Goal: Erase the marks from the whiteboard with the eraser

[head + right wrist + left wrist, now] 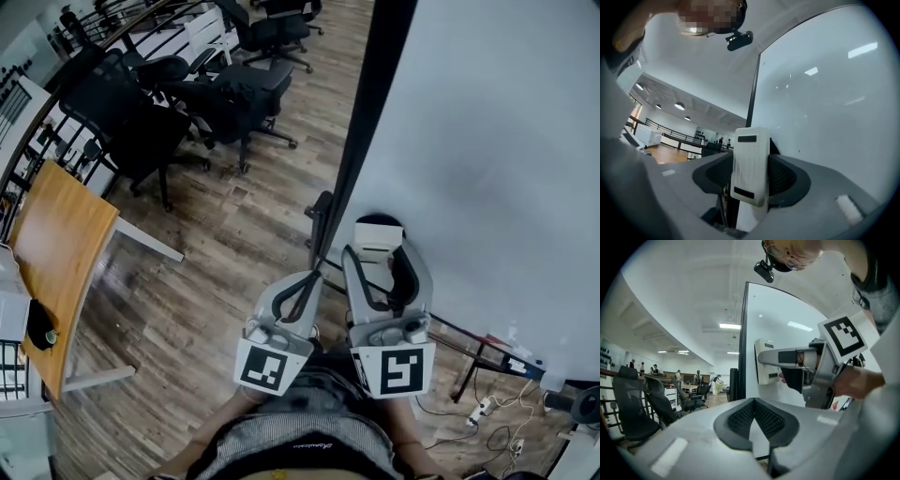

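Observation:
The whiteboard (487, 141) fills the right of the head view, with its black frame edge (370, 112) running diagonally. Its surface looks white; I make out no clear marks. My right gripper (379, 253) is shut on a white eraser (378, 232), which lies against the board's lower left part. In the right gripper view the eraser (751, 164) stands upright between the jaws, beside the board (825, 93). My left gripper (307, 281) is shut on nothing, its tips next to the black frame. The left gripper view shows its closed jaws (753, 408) and the eraser (765, 363) on the board.
Black office chairs (216, 94) stand at the upper left on the wooden floor. A wooden table (56, 253) is at the left. Cables and a power strip (487, 408) lie by the board's stand at the lower right. People stand far off in the left gripper view.

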Available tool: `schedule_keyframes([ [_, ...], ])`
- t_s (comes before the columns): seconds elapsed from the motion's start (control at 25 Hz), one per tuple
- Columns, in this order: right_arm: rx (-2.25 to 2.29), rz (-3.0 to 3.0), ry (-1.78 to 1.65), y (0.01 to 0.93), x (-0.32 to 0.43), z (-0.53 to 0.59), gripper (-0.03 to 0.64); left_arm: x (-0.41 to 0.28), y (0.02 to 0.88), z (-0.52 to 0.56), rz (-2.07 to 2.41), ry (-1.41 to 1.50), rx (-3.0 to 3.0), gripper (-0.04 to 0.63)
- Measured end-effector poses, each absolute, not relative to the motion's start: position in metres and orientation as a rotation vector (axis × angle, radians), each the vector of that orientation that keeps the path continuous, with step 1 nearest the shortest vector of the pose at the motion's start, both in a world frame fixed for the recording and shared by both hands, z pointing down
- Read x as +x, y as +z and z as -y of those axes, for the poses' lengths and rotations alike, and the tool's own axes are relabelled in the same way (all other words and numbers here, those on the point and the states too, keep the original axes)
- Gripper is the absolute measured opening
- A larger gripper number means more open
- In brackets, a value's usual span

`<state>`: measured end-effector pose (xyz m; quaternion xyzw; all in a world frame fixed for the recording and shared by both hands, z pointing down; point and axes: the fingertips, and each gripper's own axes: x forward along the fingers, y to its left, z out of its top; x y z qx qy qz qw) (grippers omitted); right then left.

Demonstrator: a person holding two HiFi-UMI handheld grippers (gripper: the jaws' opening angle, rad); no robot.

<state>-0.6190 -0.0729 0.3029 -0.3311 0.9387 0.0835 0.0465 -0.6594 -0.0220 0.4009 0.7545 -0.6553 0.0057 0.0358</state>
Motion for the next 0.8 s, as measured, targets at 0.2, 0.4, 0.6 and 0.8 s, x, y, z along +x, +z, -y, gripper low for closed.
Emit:
schedule_keyframes([
  [0.2, -1.0, -2.873, 0.239, 0.31, -0.624, 0.073, 0.239, -0.664, 0.404, 0.017, 2.038, 0.04, 2.292, 0.003],
  [0.4, -1.01, -2.875, 0.208, 0.329, -0.625, 0.073, 0.24, -0.667, 0.412, 0.012, 2.048, 0.058, 2.253, 0.003],
  [0.6, -1.007, -2.901, 0.186, 0.351, -0.626, 0.074, 0.239, -0.664, 0.418, 0.009, 2.054, 0.091, 2.252, 0.003],
  [0.8, -1.001, -2.964, 0.182, 0.377, -0.632, 0.072, 0.24, -0.664, 0.423, 0.003, 2.047, 0.126, 2.244, 0.003],
])
